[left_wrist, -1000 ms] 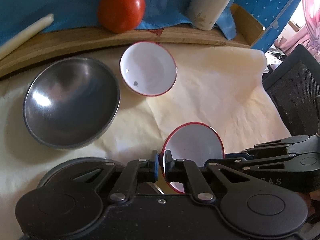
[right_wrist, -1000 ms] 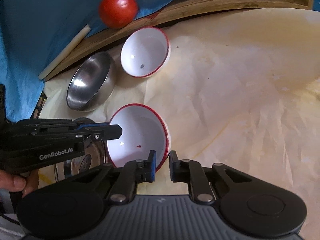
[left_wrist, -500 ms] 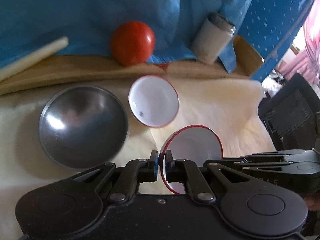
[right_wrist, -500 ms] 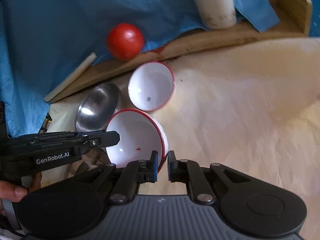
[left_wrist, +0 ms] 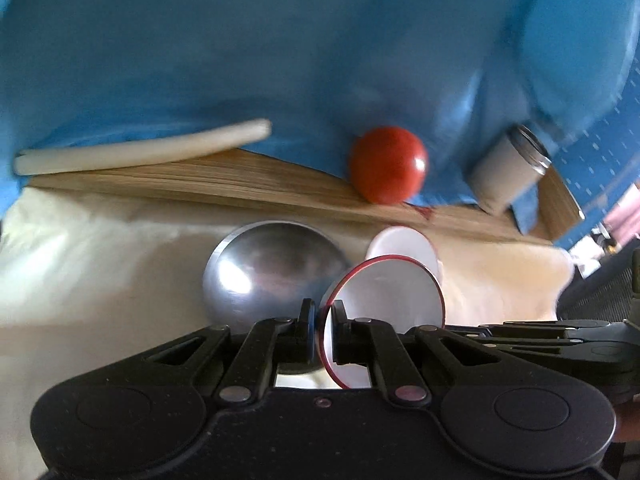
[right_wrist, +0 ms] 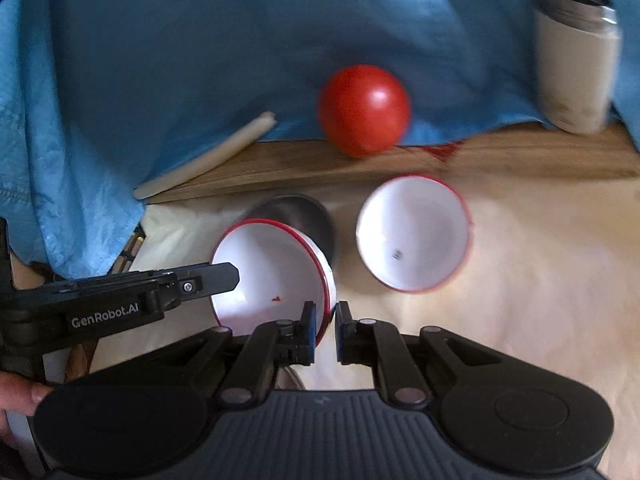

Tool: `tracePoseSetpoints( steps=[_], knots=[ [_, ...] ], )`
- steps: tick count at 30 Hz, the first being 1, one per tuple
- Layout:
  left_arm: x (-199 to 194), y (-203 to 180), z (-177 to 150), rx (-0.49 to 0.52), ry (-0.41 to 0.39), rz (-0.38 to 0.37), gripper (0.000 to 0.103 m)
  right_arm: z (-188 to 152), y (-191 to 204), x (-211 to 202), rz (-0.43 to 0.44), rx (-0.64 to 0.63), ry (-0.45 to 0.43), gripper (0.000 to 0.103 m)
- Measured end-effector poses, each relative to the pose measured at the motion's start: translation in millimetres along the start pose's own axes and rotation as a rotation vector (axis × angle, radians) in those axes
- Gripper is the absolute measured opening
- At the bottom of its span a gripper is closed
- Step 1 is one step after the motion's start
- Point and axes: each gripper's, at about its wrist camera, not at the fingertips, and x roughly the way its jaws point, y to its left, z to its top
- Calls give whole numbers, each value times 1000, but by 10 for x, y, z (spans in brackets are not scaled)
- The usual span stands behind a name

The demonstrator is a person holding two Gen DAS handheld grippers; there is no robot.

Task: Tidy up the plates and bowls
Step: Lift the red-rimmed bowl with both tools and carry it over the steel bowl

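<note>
My left gripper (left_wrist: pixel 321 330) is shut on the rim of a white bowl with a red rim (left_wrist: pixel 390 300) and holds it in the air. My right gripper (right_wrist: pixel 324 330) is shut on the opposite rim of the same bowl (right_wrist: pixel 272 276). The left gripper's finger (right_wrist: pixel 200 282) shows across it in the right wrist view. A second red-rimmed white bowl (right_wrist: pixel 414 236) sits on the cream cloth just beyond; it also shows in the left wrist view (left_wrist: pixel 402 242). A steel bowl (left_wrist: pixel 268 268) sits left of it, partly hidden behind the held bowl in the right wrist view (right_wrist: pixel 304 212).
A wooden tray edge (right_wrist: pixel 400 164) runs along the back. On it lie a red tomato (right_wrist: pixel 364 110), a white stick (right_wrist: pixel 208 158) and a white steel-lidded tumbler (right_wrist: pixel 574 56), on blue cloth (right_wrist: pixel 200 40). A black chair (left_wrist: pixel 600 296) stands at the right.
Both grippers have lifted the held bowl and carried it toward the back. It now hangs near the second white bowl and the steel bowl. Both views have tilted up.
</note>
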Motion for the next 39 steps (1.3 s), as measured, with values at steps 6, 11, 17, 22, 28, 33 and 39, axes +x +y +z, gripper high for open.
tracePoseSetpoints(
  steps=[6, 11, 17, 22, 28, 33, 39],
  knots=[
    [10, 205, 95, -62, -6, 50, 7, 217, 185, 214, 17, -49, 18, 10],
    [114, 277, 147, -93, 12, 75, 7, 358, 234, 367, 21, -54, 32, 10],
    [208, 333, 152, -107, 31, 86, 7, 413, 216, 476, 13, -55, 48, 10],
    [273, 350, 164, -108, 49, 98, 7, 403, 200, 542, 17, -50, 70, 11],
    [328, 356, 159, -110, 60, 105, 8, 391, 189, 597, 15, -35, 84, 11],
    [368, 371, 136, -123, 69, 104, 8, 377, 164, 628, 8, -18, 88, 11],
    [403, 380, 123, -131, 76, 110, 8, 362, 168, 665, 9, -14, 97, 14]
  ],
)
